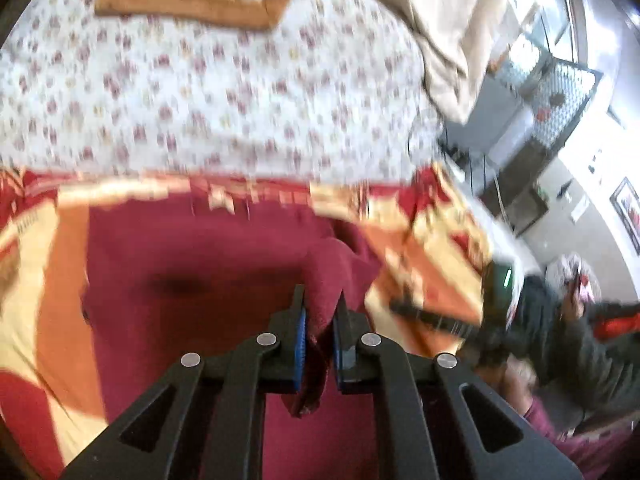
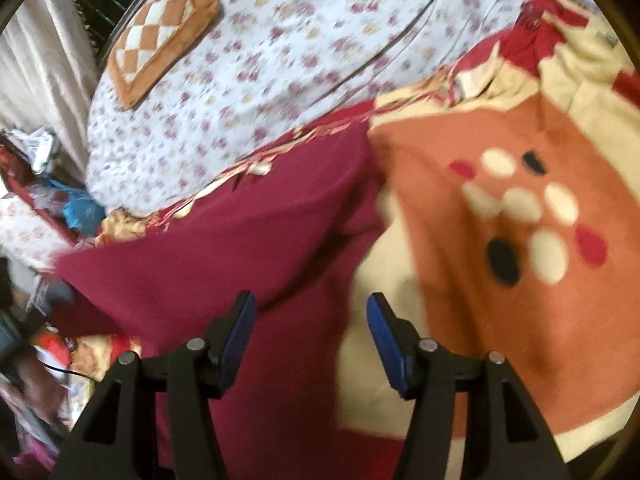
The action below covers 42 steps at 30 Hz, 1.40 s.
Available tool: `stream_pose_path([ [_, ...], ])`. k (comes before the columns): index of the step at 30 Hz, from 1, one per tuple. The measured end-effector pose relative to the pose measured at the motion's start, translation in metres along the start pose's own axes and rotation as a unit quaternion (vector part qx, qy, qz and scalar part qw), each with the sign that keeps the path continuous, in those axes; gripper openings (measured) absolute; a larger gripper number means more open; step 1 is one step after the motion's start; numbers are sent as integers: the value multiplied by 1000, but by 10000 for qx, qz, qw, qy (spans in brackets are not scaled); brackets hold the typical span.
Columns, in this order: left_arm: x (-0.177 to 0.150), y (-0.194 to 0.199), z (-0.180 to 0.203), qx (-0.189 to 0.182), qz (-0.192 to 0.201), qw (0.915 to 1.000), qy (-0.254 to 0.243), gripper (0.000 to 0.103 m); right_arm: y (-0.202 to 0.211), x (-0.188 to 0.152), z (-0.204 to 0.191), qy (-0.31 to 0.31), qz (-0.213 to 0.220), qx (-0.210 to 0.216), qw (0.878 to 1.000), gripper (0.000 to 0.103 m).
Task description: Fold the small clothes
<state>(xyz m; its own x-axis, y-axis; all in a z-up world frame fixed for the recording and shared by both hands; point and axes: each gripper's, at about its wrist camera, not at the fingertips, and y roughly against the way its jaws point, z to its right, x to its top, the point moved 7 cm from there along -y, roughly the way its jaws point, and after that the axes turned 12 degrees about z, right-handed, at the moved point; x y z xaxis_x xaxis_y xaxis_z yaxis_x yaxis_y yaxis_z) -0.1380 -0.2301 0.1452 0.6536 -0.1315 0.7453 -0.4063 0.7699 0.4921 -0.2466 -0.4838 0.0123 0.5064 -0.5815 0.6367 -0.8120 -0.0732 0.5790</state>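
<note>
- Left gripper point(image 1: 320, 312) is closed, blue pads pinching a bunched fold of the maroon cloth point(image 1: 192, 264) (fold pulled up between the jaws, the rest spread below).
- Right gripper point(image 2: 311, 312) has its jaws apart, nothing between the pads; it hangs over the cloth's right edge.
- Maroon cloth lies on the patterned blanket point(image 2: 520, 208) (orange, cream, red, with spots), near the blanket's far edge.
- Flowered bedsheet point(image 1: 224, 92) starts beyond that edge.
- Checkered cushion point(image 2: 160, 36) sits on the sheet, well apart from the cloth.
- Both views blurred.
</note>
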Motion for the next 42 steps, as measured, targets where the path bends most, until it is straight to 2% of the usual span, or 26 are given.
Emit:
stream_pose_path([
  [4, 58, -3, -34, 418, 331, 9984, 177, 0, -11, 12, 4, 511, 67, -456, 9976, 61],
  [7, 73, -10, -66, 738, 316, 9962, 335, 0, -26, 18, -3, 1073, 102, -673, 9919, 61],
  [11, 69, -25, -107, 1097, 161, 9923, 557, 0, -56, 17, -10, 1759, 67, -920, 9801, 61],
  [12, 69, -27, -112, 1136, 140, 9916, 594, 0, -66, 15, -11, 1889, -29, -1015, 9767, 55],
  [13, 68, -29, -121, 1183, 117, 9908, 640, 0, -76, 14, -10, 1945, -145, -1038, 9753, 42],
  [14, 67, -31, -127, 1201, 104, 9904, 679, 0, -81, 14, -11, 1929, -206, -988, 9760, 35],
  [16, 60, -33, -137, 1225, 74, 9895, 765, 0, -81, 15, -11, 1909, -177, -1005, 9763, 27],
  [18, 54, -38, -149, 1350, 56, 9878, 778, 0, -74, 17, -13, 1885, -76, -907, 9779, 26],
  [20, 39, -53, -175, 1695, -55, 9825, 768, 3, -74, 12, -10, 1807, -171, -903, 9792, 26],
  [22, 24, -68, -195, 1854, -224, 9784, 892, 5, -77, 4, -4, 1752, -434, -921, 9792, 28],
  [24, 7, -79, -214, 1932, -415, 9743, 1081, 11, -72, 4, -2, 1583, -530, -874, 9821, 31],
  [26, -1, -80, -227, 2073, -426, 9700, 1198, 15, -61, 13, -5, 1317, -313, -643, 9887, 42],
  [28, -3, -76, -228, 2099, -378, 9687, 1270, 19, -55, 27, -9, 1028, -74, -433, 9937, 62],
  [30, 0, -70, -223, 2080, -249, 9693, 1289, 22, -61, 41, -10, 846, 20, -466, 9953, 64],
  [33, 9, -64, -210, 2090, -11, 9719, 1081, 24, -90, 57, -1, 676, -32, -837, 9942, 64],
  [36, 5, -73, -207, 2262, -76, 9706, 814, 24, -133, 62, 10, 198, -410, -827, 9955, 64],
  [37, -2, -79, -209, 2405, -223, 9677, 723, 24, -144, 63, 11, 171, -479, -735, 9960, 63],
  [38, -8, -84, -212, 2515, -334, 9649, 677, 24, -152, 65, 10, 299, -467, -726, 9958, 48],
  [39, -15, -88, -215, 2596, -446, 9626, 639, 24, -158, 68, 10, 629, -397, -962, 9926, 23],
  [41, -33, -97, -221, 2641, -653, 9602, 637, 24, -164, 71, 16, 1004, -277, -1387, 9848, 21],
  [42, -39, -98, -223, 2666, -635, 9597, 617, 24, -166, 72, 18, 962, -296, -1423, 9847, 21],
])
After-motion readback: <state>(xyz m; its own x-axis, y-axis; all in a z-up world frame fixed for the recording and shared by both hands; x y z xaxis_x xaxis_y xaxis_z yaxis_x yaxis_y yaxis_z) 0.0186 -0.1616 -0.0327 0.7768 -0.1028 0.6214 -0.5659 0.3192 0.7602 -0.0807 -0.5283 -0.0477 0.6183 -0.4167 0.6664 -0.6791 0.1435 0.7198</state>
